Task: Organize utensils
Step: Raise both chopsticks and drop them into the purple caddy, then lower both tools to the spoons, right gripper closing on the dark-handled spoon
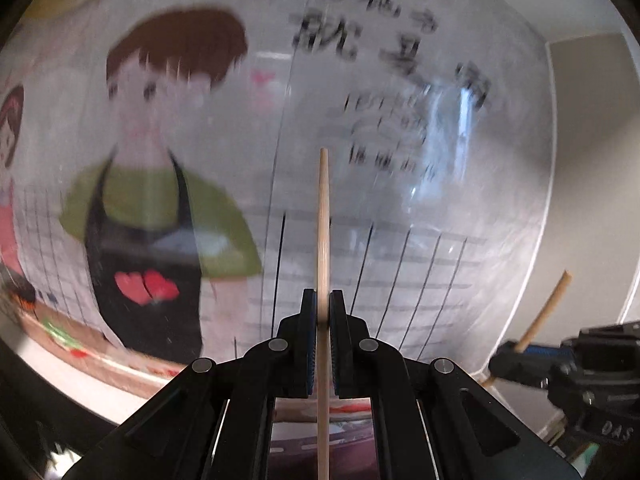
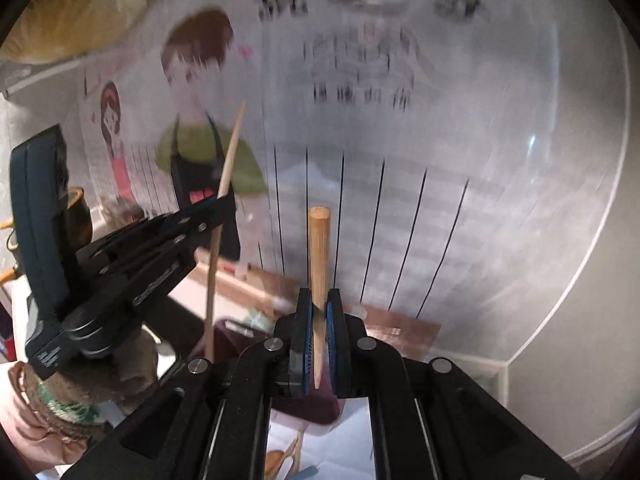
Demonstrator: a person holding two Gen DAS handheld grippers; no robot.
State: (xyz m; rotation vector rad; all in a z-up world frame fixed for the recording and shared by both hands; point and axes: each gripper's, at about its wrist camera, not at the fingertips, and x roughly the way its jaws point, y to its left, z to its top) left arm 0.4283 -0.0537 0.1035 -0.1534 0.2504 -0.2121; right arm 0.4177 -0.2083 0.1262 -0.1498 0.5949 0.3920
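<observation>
My left gripper (image 1: 323, 300) is shut on a thin wooden chopstick (image 1: 323, 220) that stands upright, its tip pointing up. It also shows in the right wrist view (image 2: 219, 206), at the left, with the same chopstick (image 2: 230, 156). My right gripper (image 2: 319, 304) is shut on a second wooden chopstick (image 2: 319, 252), thick end up. It shows at the lower right of the left wrist view (image 1: 506, 362) with that chopstick (image 1: 546, 308) tilted. Both are held up in the air in front of a wall poster.
A poster (image 1: 160, 160) with cartoon figures and black writing covers the wall ahead. A rope-wrapped holder (image 2: 68, 400) stands at the lower left, a dark maroon object (image 2: 316, 404) and a wooden spoon (image 2: 280, 460) lie below on a white surface. A beige wall (image 1: 592, 160) is at right.
</observation>
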